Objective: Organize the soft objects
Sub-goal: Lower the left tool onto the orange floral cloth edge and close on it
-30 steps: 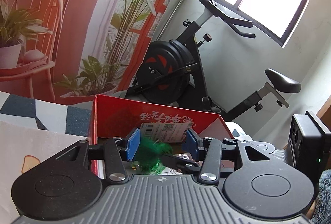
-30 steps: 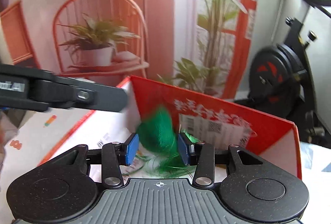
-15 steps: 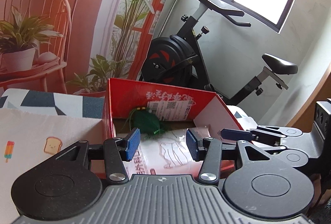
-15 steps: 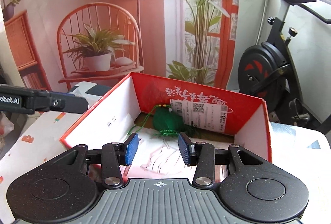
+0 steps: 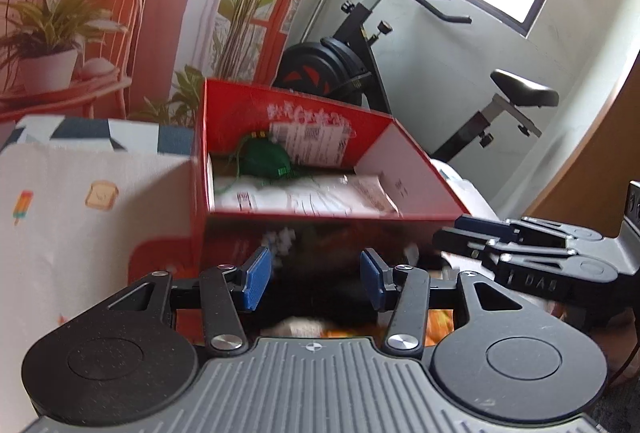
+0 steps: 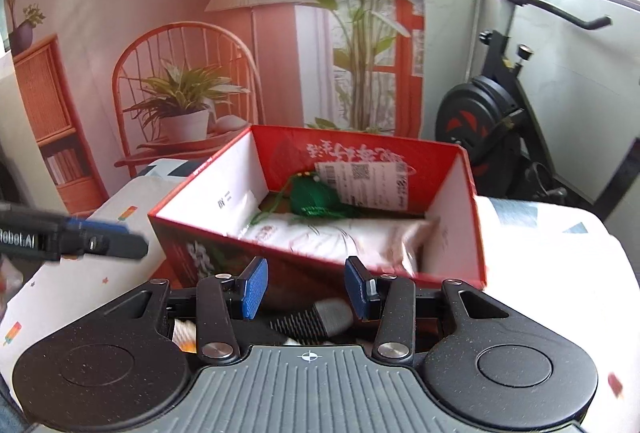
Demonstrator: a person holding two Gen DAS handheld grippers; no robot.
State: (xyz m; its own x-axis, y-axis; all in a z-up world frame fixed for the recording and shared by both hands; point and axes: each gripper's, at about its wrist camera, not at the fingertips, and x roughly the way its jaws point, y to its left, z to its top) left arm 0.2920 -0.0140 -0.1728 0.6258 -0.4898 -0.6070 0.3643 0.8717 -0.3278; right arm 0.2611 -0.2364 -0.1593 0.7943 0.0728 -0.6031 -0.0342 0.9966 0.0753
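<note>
Cardboard, glossy red outside and plain white within, forms the open rectangular box (image 6: 456, 217) on the printed cotton tablecloth (image 5: 80, 217). Tucked against its far wall lies the small green knitted pouch (image 6: 310, 199) with thin trailing cords, resting on a crinkled white plastic packet (image 6: 360, 237). The left gripper (image 5: 312, 275) and the right gripper (image 6: 306, 285), matte black with ribbed blue pads, both sit just short of the box's near wall, jaws partly spread and gripping nothing.
</note>
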